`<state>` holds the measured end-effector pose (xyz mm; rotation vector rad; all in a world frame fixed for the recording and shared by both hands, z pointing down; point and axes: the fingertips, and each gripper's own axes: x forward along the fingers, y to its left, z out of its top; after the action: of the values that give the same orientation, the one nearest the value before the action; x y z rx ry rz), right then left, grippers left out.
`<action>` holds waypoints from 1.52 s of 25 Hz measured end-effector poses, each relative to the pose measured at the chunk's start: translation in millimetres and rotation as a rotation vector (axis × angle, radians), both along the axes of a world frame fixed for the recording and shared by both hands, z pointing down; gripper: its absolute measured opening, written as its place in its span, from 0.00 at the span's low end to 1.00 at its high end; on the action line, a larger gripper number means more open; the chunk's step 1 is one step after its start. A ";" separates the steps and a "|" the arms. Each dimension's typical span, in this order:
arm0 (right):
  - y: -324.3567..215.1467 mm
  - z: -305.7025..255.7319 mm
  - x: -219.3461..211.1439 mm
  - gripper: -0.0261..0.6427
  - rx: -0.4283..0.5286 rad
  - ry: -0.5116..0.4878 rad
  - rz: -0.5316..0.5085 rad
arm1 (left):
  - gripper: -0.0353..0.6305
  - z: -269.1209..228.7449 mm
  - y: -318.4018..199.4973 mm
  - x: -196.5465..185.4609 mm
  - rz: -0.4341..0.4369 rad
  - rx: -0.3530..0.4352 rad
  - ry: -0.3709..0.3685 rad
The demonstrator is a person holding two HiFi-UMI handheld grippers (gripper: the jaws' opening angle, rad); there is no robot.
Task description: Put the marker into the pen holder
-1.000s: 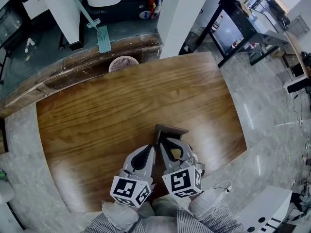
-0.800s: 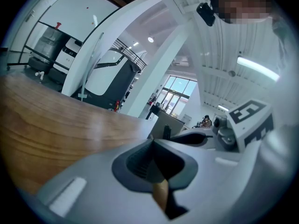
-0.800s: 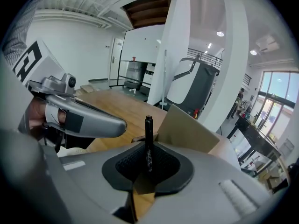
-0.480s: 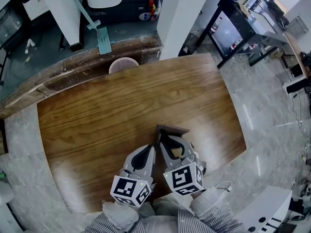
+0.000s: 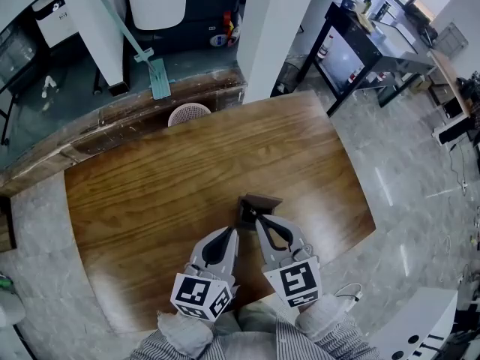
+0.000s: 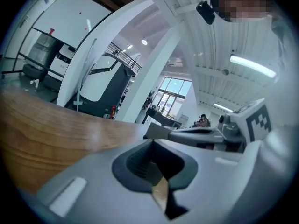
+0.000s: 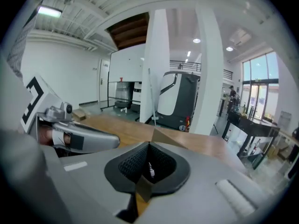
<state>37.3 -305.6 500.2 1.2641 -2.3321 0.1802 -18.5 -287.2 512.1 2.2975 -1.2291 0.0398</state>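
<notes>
A dark brown pen holder (image 5: pixel 257 202) stands on the wooden table (image 5: pixel 187 171), near its front edge. My right gripper (image 5: pixel 261 220) reaches to the holder's near side with its tips right at the rim. In the right gripper view its jaws are closed together, and a small white marker end (image 7: pixel 151 170) shows in the hollow between them, with the holder's brown edge (image 7: pixel 164 138) just beyond. My left gripper (image 5: pixel 228 232) lies alongside, left of the holder, shut with nothing held. The rest of the marker is hidden.
A pale mesh basket (image 5: pixel 188 113) sits on the floor past the table's far edge. A white pillar (image 5: pixel 277 21) rises behind it, and a black desk (image 5: pixel 360 36) stands at the far right. The table's front edge runs just under my wrists.
My right gripper has tilted, its marker cube swinging lower and to the right while its tips stay at the holder. The left gripper has not moved.
</notes>
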 end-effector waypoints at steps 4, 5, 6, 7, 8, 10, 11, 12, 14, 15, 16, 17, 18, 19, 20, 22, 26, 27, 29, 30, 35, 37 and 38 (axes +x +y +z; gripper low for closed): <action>16.2 -31.4 13.0 0.04 0.009 -0.225 0.077 | 0.06 -24.4 6.1 2.8 0.033 0.044 -0.031; 22.1 -38.1 15.8 0.04 0.010 -0.263 0.087 | 0.06 -30.7 9.0 2.7 0.041 0.052 -0.040; 28.2 -43.6 18.1 0.04 0.010 -0.291 0.095 | 0.06 -36.6 12.0 2.4 0.047 0.059 -0.047; 33.8 -48.0 19.8 0.04 0.011 -0.313 0.102 | 0.06 -41.8 14.7 2.1 0.051 0.067 -0.052; 39.0 -51.7 21.2 0.04 0.012 -0.332 0.108 | 0.06 -46.5 17.3 2.3 0.054 0.076 -0.057; 48.1 -58.2 23.4 0.04 0.018 -0.361 0.119 | 0.06 -55.4 22.6 4.8 0.065 0.099 -0.067; 51.8 -61.3 24.2 0.04 0.023 -0.367 0.122 | 0.06 -59.7 25.2 6.8 0.071 0.110 -0.072; 54.9 -64.4 24.7 0.04 0.030 -0.369 0.123 | 0.06 -63.6 27.6 8.9 0.076 0.120 -0.075; 58.8 -69.7 24.5 0.04 0.046 -0.373 0.117 | 0.06 -69.5 31.1 12.8 0.081 0.132 -0.077; 59.7 -71.5 24.2 0.04 0.053 -0.379 0.114 | 0.06 -71.3 32.4 14.7 0.085 0.138 -0.083; 60.1 -72.7 24.2 0.04 0.059 -0.383 0.111 | 0.06 -72.6 33.3 16.8 0.089 0.148 -0.093; 60.2 -73.3 24.8 0.04 0.064 -0.381 0.110 | 0.06 -73.7 34.0 18.9 0.093 0.157 -0.102; 60.1 -73.3 25.6 0.04 0.068 -0.374 0.110 | 0.06 -74.7 34.3 20.7 0.095 0.165 -0.108; 60.1 -72.9 26.3 0.04 0.071 -0.365 0.109 | 0.06 -75.5 34.3 21.9 0.096 0.170 -0.110; 60.2 -72.3 26.6 0.04 0.071 -0.359 0.108 | 0.06 -76.2 34.2 22.7 0.096 0.172 -0.110; 60.9 -71.8 26.2 0.04 0.066 -0.355 0.106 | 0.06 -78.0 34.3 23.7 0.096 0.173 -0.109; 59.8 -74.1 23.6 0.04 0.060 -0.358 0.095 | 0.06 -81.3 33.3 25.7 0.096 0.172 -0.102; 59.1 -74.9 22.9 0.04 0.059 -0.359 0.092 | 0.06 -81.0 32.8 25.7 0.095 0.168 -0.101; 58.5 -75.5 22.0 0.04 0.057 -0.362 0.087 | 0.06 -79.4 32.6 25.8 0.094 0.162 -0.098; 58.7 -75.3 21.9 0.04 0.055 -0.365 0.086 | 0.06 -78.8 32.9 25.8 0.093 0.160 -0.097; 60.3 -71.5 20.9 0.04 0.043 -0.365 0.084 | 0.06 -76.6 34.1 24.7 0.089 0.158 -0.092; 60.2 -70.6 20.0 0.04 0.041 -0.360 0.084 | 0.06 -75.7 33.9 24.7 0.091 0.155 -0.090; 60.5 -70.1 19.8 0.04 0.040 -0.359 0.085 | 0.06 -75.3 34.4 25.0 0.093 0.155 -0.089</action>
<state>57.1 -245.1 430.2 1.4517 -2.5909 0.4212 6.5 -252.8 436.7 2.5106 -1.2060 0.0839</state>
